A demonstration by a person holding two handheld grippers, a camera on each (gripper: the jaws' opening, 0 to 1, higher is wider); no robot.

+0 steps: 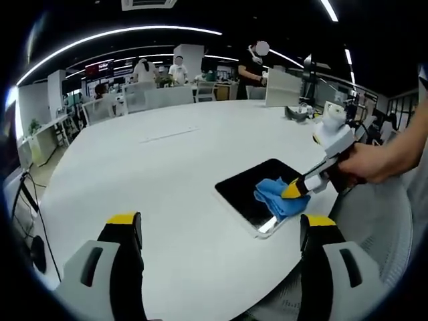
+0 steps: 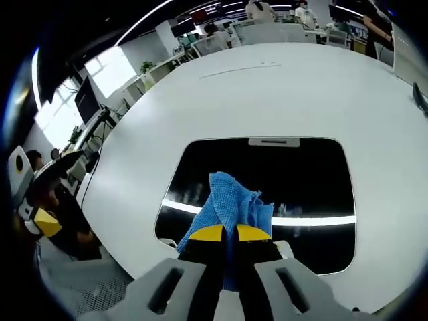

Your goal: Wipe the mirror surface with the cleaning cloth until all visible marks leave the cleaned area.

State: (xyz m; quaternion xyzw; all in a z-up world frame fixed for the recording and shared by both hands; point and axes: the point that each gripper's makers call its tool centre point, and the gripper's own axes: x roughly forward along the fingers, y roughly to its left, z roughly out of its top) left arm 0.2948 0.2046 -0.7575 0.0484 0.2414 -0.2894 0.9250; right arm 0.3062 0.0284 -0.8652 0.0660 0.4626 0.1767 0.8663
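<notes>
The right tool point(image 2: 224, 234) was pinching a bunched blue cleaning cloth point(image 2: 231, 200) between its yellow-tipped jaws, which stood pressed together on the fabric. The cloth was gathered into a wad rather than laid flat, probably so that one firm grip could push it about without it slipping free. It rested on the mirror point(image 2: 294, 167), toward the edge nearest the person, which suggested the wiping was being done there while the far part of the glass was left to come.

The mirror was a flat, dark, rounded-corner rectangle with a pale rim, lying face up on the round white worktop point(image 2: 267, 87). Its surface was glossy and gave back a bright strip of ceiling light. Whether any marks remained on it I could not tell. The cloth looked soft, with a fine woven or knitted texture and loose folds.

In the left gripper view, the left tool point(image 1: 221, 234) hung above bare worktop, near the mirror point(image 1: 251, 187), with its jaws spread wide and holding nothing, likely kept clear so as not to block the work. There the hand point(image 1: 364, 164) gripping the right tool point(image 1: 294, 190) came in from the side, and the cloth point(image 1: 277, 197) lay on the mirror's near corner
</notes>
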